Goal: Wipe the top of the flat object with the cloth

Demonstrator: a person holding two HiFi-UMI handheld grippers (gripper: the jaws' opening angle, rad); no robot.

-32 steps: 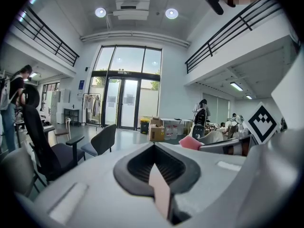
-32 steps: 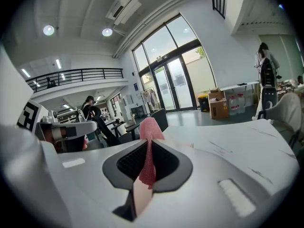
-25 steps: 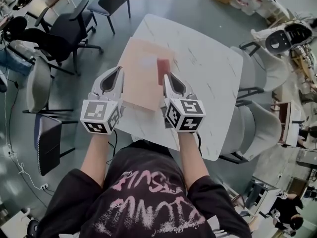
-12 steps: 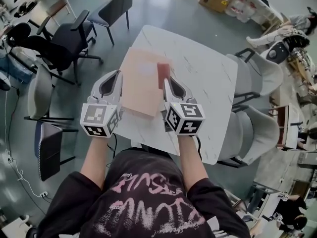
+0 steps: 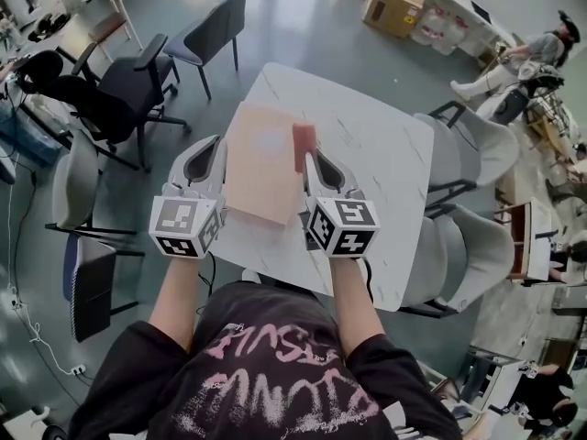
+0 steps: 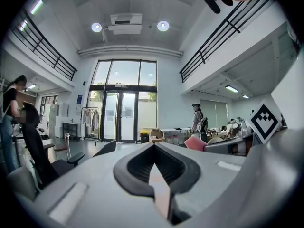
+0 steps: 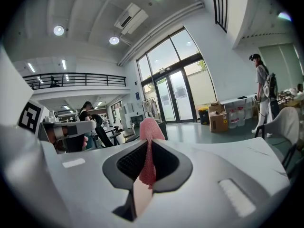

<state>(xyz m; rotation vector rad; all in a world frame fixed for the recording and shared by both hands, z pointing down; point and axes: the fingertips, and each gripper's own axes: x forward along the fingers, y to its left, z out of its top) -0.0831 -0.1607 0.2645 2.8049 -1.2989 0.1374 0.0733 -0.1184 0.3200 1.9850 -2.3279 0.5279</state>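
Board [image 5: 261,168], flat and peach-coloured, lies over the near left part of the white marble table [image 5: 385,163]. Its long axis runs away from the person, with the far end leaning slightly right and the near left corner past the table's edge. The left gripper [image 6: 154,167] is clamped on the board's left edge, seen edge-on as a thin peach strip between its jaws. The right gripper [image 7: 148,148] is closed on the pink mesh cloth [image 5: 304,140]. The cloth stands at the board's right edge, lengthwise along it. A peach strip shows just under the cloth between those jaws. Pink print on the person's dark shirt [image 5: 266,365] is too smeared to read. Each gripper's cube shows only square black-and-white markers.
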